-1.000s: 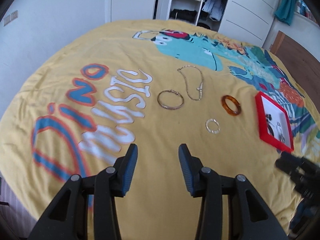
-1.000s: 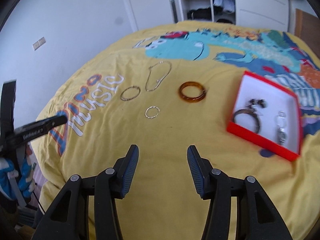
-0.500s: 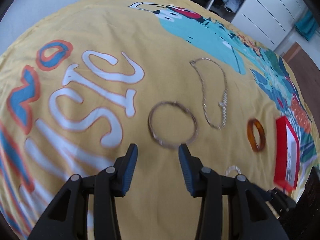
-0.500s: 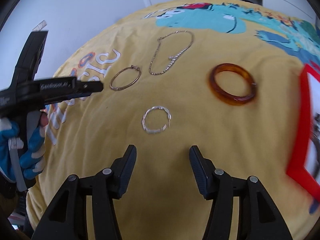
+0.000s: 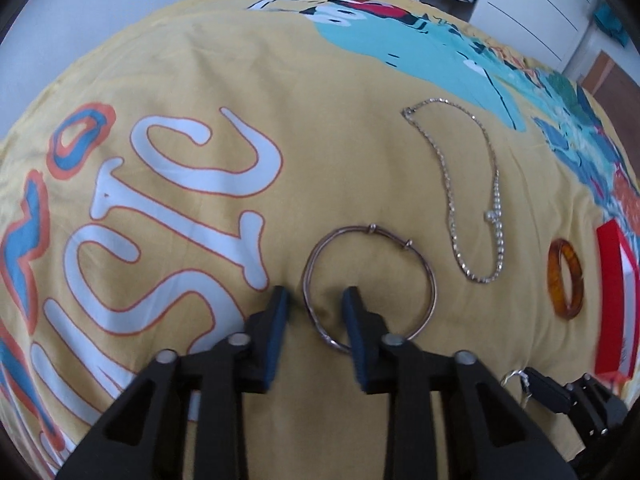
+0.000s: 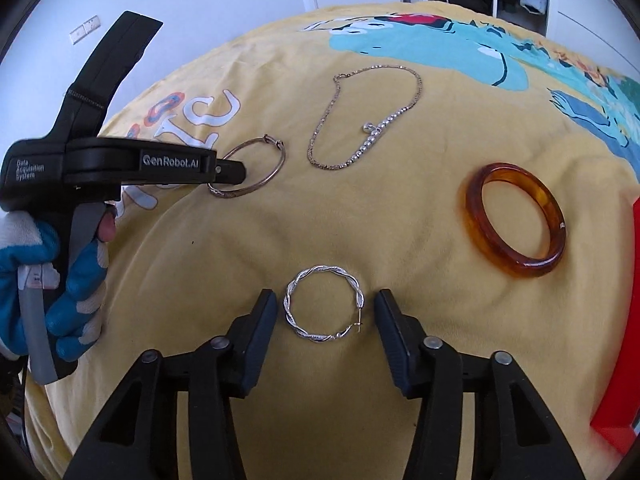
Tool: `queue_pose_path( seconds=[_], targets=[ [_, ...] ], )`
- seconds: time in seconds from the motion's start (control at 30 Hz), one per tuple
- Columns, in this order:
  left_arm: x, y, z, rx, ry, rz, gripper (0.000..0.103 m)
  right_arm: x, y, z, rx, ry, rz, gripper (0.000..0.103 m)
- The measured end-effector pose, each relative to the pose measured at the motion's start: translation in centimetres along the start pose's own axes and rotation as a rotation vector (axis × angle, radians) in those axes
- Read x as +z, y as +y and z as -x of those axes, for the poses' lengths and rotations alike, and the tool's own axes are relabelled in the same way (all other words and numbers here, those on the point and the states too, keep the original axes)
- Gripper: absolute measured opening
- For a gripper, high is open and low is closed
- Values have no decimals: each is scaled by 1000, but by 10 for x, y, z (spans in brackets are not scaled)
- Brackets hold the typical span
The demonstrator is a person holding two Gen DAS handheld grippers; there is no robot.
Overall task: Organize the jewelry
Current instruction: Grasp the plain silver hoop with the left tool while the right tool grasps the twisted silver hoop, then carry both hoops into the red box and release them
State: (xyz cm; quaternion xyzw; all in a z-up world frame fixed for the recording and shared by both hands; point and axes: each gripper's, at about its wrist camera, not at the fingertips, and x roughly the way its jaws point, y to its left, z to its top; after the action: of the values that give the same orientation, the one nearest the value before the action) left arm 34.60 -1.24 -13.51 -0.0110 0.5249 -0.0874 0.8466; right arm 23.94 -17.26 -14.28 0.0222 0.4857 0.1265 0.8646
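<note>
Bangle (image 5: 368, 284) on bed, rim between spread left hand-held gripper (image 5: 314, 304) fingers; close squarely. Right hand-held gripper (image 6: 326, 308) spread around hoop (image 6: 324, 307); box (image 6: 624, 320) at 3 o'clock.

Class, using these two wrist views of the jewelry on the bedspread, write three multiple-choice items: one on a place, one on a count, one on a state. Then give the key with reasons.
1. Where does the twisted silver hoop lie?
A. inside the red box
B. between the fingers of the right tongs
C. on top of the necklace

2. How many loose pieces lie on the bedspread?
A. two
B. four
C. six

3. How do the left tongs stand?
A. open, straddling the rim of the thin metal bangle
B. lifted, carrying the amber bangle
C. shut on the necklace

Key: B, the hoop sits in the gap; B, hoop, thin bangle, necklace, amber bangle; A, one finger lies on each side of the rim.
</note>
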Motion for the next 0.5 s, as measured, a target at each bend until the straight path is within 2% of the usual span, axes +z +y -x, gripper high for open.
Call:
queue_pose_path(
  seconds=[0.07,0.13,0.5],
  targets=[
    [-3,-1,4,3,-3,-23,9,-1,0,1,0,0,-5,40],
    [-6,-2,8,-5,-2,-32,4,-3,0,2,-4,2,-7,39],
    [-39,-6,65,2,-43,-83,4,-24,11,45,14,-16,-52,39]
  ],
)
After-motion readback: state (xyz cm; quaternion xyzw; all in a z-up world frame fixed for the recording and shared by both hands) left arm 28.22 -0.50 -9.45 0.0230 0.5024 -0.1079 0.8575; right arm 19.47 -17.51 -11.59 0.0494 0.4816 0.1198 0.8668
